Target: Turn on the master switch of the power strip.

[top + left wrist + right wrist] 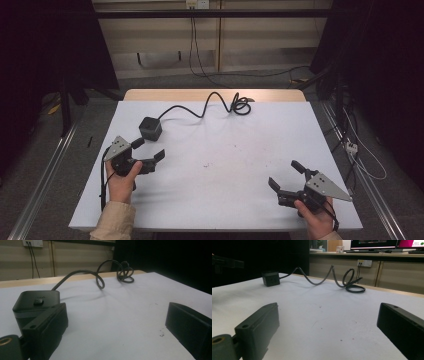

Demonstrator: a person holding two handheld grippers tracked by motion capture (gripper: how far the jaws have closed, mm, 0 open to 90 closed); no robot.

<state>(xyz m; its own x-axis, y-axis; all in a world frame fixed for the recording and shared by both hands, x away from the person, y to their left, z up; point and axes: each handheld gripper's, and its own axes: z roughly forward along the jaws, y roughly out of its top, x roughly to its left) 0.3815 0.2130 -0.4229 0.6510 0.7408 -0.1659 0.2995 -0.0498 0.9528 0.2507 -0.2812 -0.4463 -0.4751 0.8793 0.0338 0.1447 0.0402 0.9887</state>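
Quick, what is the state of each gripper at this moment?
Left gripper: open, holding nothing; one of its fingers sits beside the black cube adapter.
Right gripper: open, holding nothing, above the white table.

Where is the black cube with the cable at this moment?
In the high view the black cube sits on the white table, left of centre, just beyond the open left gripper.

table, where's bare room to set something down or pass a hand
Widest bare patch: the table middle, between left gripper and right gripper. The right side below the coiled cable is free too. Crowded: the far left, where the black cube sits by the left gripper.
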